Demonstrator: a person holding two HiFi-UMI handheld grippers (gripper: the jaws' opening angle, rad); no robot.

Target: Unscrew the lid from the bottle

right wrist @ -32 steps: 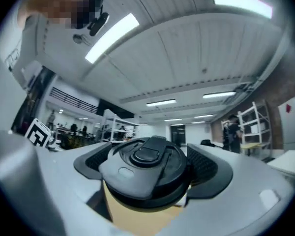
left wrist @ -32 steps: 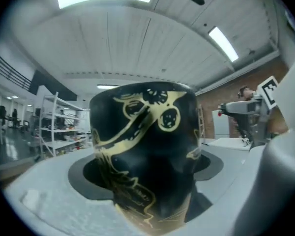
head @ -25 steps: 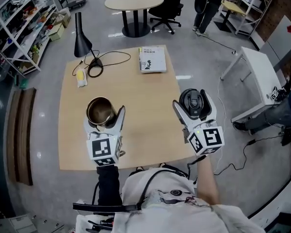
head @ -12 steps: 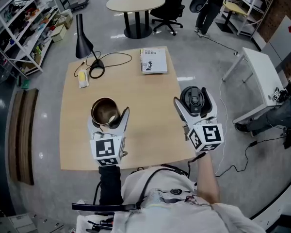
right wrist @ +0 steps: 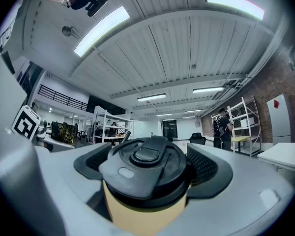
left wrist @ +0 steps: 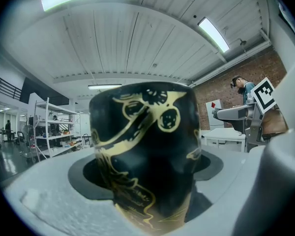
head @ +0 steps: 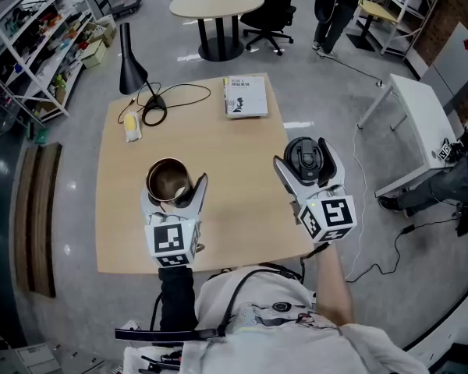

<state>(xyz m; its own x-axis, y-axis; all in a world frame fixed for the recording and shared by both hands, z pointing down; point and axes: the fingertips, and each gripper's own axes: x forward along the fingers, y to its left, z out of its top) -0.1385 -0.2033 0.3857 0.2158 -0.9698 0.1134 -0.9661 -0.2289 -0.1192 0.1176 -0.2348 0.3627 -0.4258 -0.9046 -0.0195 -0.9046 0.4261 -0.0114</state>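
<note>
Over the wooden table (head: 218, 142) I hold the two parts separately. My left gripper (head: 171, 190) is shut on the black bottle with gold patterns (head: 168, 179); its open mouth faces up, showing a golden inside. In the left gripper view the bottle (left wrist: 145, 151) sits between the dark pads (left wrist: 83, 173). My right gripper (head: 306, 167) is shut on the black lid (head: 306, 156), well to the right of the bottle. The lid (right wrist: 147, 168) has a flip cap on top and a tan part below, with the pads (right wrist: 206, 166) on both its sides.
A black desk lamp (head: 131, 59) with its cable, a small yellow-and-white item (head: 130, 128) and a book (head: 246, 95) lie on the table's far half. A round table (head: 216, 1) and office chair stand beyond. Shelves line the left; a white table (head: 421, 123) stands at the right.
</note>
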